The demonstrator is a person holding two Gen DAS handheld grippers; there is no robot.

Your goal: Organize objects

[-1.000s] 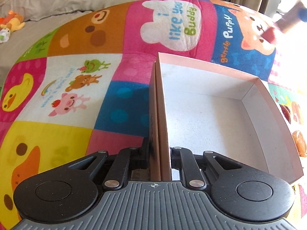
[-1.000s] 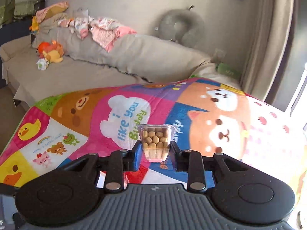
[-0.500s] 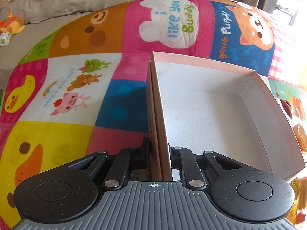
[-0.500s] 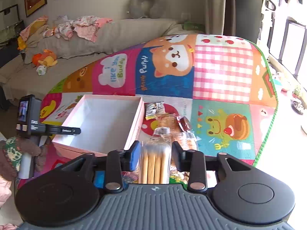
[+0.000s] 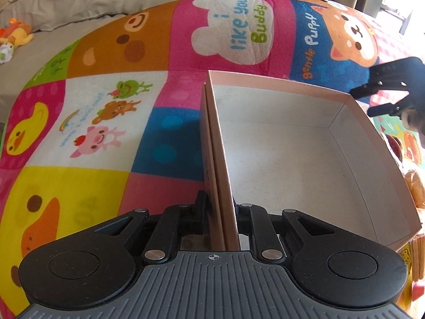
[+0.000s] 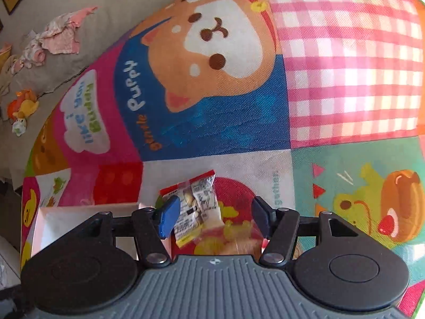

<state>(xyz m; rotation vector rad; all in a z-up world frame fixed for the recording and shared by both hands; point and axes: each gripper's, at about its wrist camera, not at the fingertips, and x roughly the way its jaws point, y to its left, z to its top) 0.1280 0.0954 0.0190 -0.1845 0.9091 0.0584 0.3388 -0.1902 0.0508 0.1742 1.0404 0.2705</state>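
Observation:
An open pink box [image 5: 279, 98] with a bare grey-white inside lies on the colourful play mat [image 5: 159, 146]. My left gripper [image 5: 220, 204] is shut on the box's left wall. In the right wrist view the same box [image 6: 79, 218] shows at the lower left. My right gripper [image 6: 213, 216] points down at the mat just right of the box, and its jaws are opening. A clear, red-edged snack packet [image 6: 196, 207] lies on the mat between the blue pads, which do not press on it. The right gripper [image 5: 362, 102] also shows beyond the box's far right corner.
More wrapped snacks [image 6: 233, 239] lie under the right gripper, and bready packets [image 5: 414, 186] sit against the box's right side. A grey sofa [image 5: 66, 26] with clothes and a plush toy [image 6: 22, 109] borders the mat's far edge.
The right gripper swung down from facing the room to the snacks beside the box. Its jaws widened, and the biscuit pack it held is no longer between them. The left gripper stayed put.

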